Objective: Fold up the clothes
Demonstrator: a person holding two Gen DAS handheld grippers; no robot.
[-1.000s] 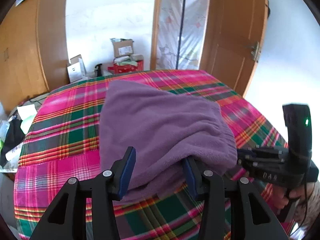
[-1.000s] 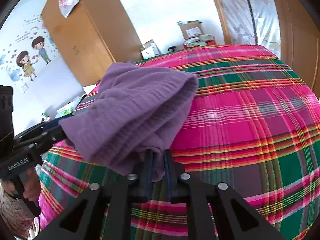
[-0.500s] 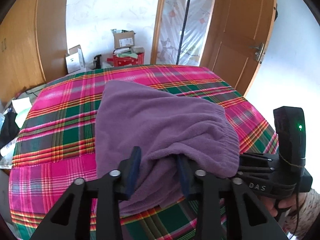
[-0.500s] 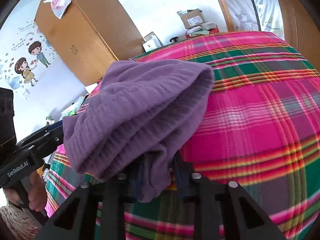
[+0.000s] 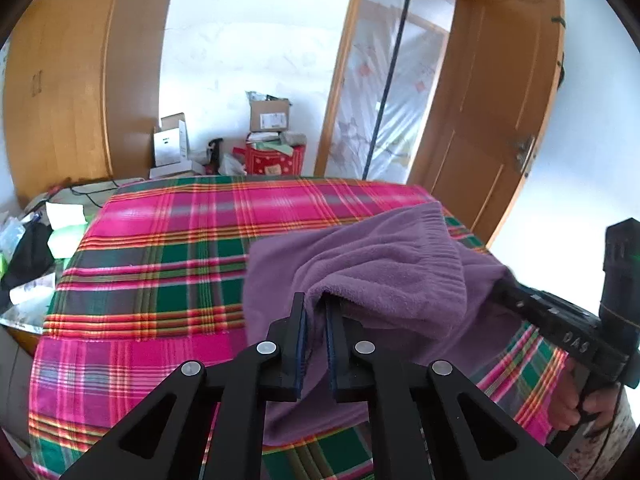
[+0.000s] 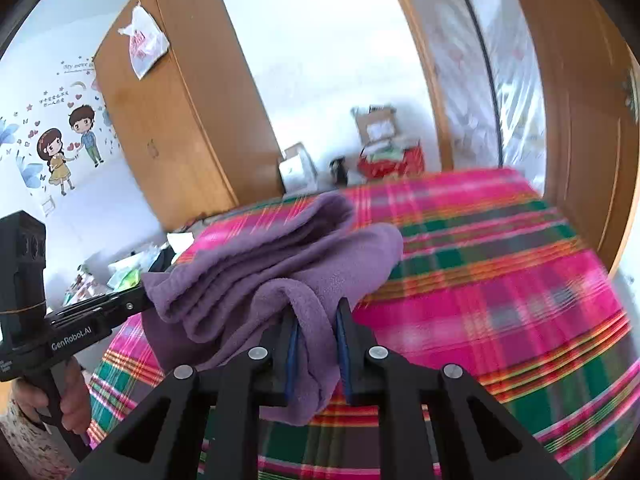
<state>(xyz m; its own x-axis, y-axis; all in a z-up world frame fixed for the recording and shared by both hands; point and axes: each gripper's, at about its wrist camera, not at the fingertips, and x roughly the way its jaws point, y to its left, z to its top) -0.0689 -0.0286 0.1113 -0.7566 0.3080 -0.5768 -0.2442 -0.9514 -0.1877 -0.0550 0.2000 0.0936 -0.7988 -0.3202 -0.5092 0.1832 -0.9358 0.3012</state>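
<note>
Here both grippers' fingers [image 5: 298, 320] [image 6: 345, 320] pinch a soft, bunched purple fleece garment [image 5: 384, 268] [image 6: 280, 264] above the plaid bedspread [image 5: 160, 264].

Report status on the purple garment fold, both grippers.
Left gripper shut on purple garment, jaws just closed. Right gripper shut on same garment, near edge raised off plaid bedspread. Nothing in the way.

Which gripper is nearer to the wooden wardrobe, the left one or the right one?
Left. The left gripper, its jaws just closed on the purple garment, holds the garment's end on the side of the wardrobe. The right gripper clamps the other end, toward the door.
</note>
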